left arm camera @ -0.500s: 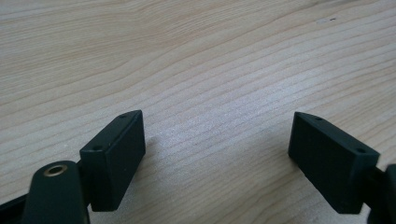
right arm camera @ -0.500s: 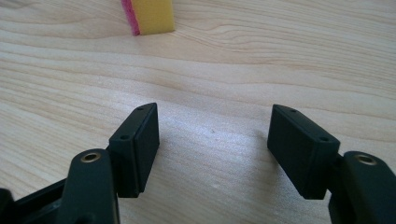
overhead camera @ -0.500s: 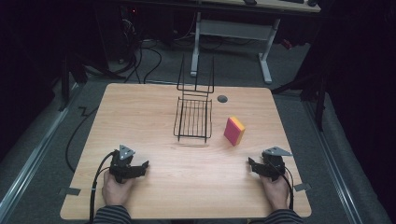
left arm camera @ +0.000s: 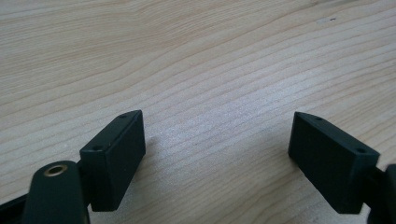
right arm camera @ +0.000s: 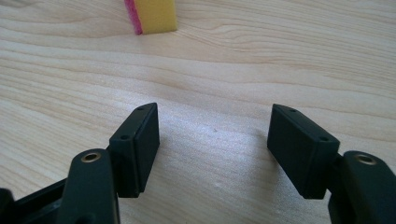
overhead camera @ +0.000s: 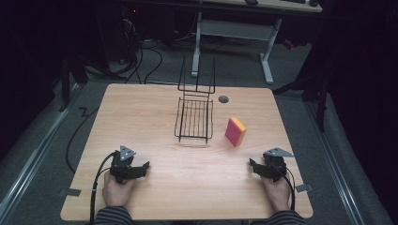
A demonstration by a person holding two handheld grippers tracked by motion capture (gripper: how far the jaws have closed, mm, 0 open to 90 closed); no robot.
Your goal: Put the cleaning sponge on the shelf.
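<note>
Change: nothing has shifted since the earlier frame.
Sponge [overhead camera: 235, 131]: pink-and-yellow, on its edge on the bench [overhead camera: 155, 112], just right of the wire rack [overhead camera: 194, 119].
Right gripper [overhead camera: 256, 168]: jaws spread, sponge well ahead of them.
Left gripper [overhead camera: 141, 168]: jaws spread over bare wood.

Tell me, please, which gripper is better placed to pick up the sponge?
Right. The right gripper sits open on the sponge's side of the table, nearer than the left gripper, and the sponge lies ahead in its own view.
</note>
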